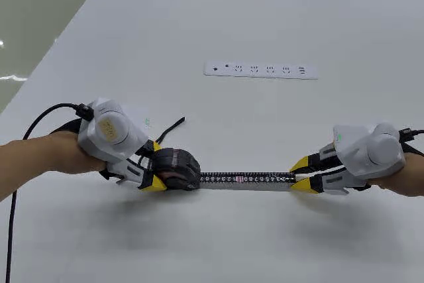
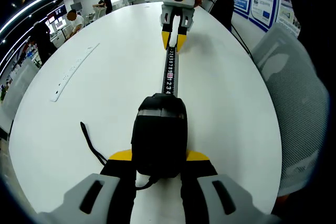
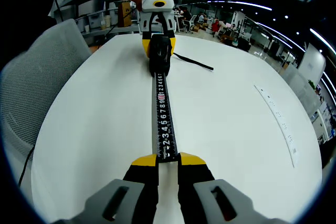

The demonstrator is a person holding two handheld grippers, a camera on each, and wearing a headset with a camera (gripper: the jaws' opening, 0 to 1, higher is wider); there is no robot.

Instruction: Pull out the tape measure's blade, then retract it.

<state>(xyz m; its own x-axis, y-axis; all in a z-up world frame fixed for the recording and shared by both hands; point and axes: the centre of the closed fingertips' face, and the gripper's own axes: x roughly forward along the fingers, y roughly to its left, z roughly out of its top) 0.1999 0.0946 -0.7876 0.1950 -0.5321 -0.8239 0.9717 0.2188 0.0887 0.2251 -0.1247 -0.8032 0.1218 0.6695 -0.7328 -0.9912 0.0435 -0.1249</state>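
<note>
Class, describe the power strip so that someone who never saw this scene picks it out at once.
Start at the white table. Past the extended tape blade, toward the far side, lies the power strip. Alone among the things there, it is a long, flat white bar with a row of sockets.

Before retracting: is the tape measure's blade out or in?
Out. The blade stretches from the case, held by the left gripper, to the right gripper pinching its end.

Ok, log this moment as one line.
left gripper: shut on tape measure case | right gripper: shut on blade end | blade: drawn out straight between grippers | retraction: not yet done
</note>
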